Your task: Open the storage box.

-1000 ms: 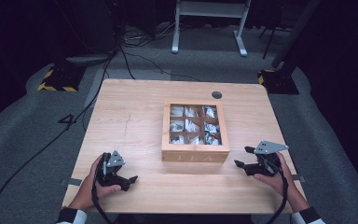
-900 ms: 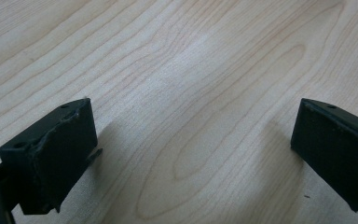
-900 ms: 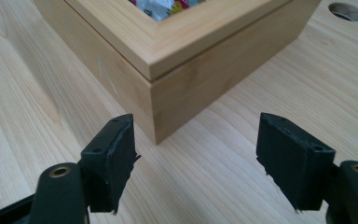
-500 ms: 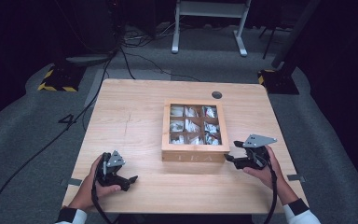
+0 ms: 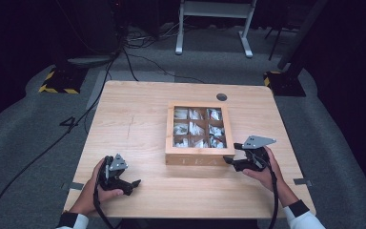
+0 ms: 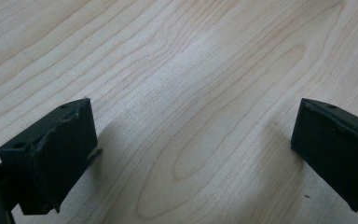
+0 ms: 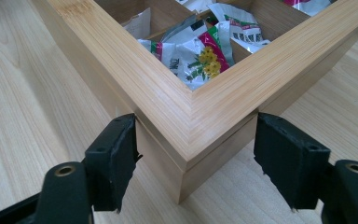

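Nine-compartment wood tea box (image 5: 198, 157), sachets inside | right claw (image 7: 193, 154) released, straddling corner | left claw (image 6: 193, 140) released

Light wooden desk (image 5: 138, 119) with rounded corners, a dark round grommet (image 5: 221, 97) near the far edge. Grey carpet floor (image 5: 33, 143) all around. Black cables (image 5: 138, 62) across the floor beyond the desk. White metal frame legs (image 5: 212, 26) at the far side. Two stand bases with yellow-black hazard tape: one far left (image 5: 57, 81), one far right (image 5: 283, 81). Surroundings dark; light concentrated on desk.
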`<state>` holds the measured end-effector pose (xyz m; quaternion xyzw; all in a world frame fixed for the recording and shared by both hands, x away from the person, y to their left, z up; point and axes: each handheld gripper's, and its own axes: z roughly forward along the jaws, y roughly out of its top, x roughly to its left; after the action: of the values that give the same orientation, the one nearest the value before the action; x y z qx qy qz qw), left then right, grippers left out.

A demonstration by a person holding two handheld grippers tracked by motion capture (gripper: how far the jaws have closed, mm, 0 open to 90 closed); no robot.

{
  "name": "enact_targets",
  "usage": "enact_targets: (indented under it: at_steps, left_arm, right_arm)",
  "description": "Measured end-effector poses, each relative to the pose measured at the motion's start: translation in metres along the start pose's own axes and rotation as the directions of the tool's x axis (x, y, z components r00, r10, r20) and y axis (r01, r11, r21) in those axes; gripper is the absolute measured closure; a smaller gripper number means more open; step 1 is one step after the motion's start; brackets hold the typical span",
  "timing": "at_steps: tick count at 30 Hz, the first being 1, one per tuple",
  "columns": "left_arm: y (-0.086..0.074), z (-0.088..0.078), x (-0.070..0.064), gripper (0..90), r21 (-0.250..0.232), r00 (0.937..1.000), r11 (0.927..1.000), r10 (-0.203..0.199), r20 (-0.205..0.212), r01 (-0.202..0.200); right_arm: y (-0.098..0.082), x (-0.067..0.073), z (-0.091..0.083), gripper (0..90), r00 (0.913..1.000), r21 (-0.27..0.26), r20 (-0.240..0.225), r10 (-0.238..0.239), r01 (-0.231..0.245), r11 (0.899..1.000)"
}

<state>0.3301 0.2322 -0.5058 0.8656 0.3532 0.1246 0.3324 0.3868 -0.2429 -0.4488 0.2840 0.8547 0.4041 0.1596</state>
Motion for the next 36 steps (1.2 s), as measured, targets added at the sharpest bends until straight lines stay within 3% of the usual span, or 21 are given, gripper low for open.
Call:
enact_targets:
  at_steps: [27, 36]
  left_arm:
    - [0.000, 0.000, 0.000, 0.6, 0.001, 1.0000, 1.0000, -0.001, 0.001, 0.001]
    - [0.000, 0.000, 0.000, 0.6, 0.002, 1.0000, 1.0000, -0.001, 0.000, 0.001]
  right_arm:
    - [0.004, 0.002, -0.008, 30.6, 0.9996, -0.074, 0.030, -0.001, 0.003, 0.997]
    - [0.015, -0.001, -0.016, 29.7, 0.9995, -0.109, 0.033, 0.000, 0.004, 0.994]
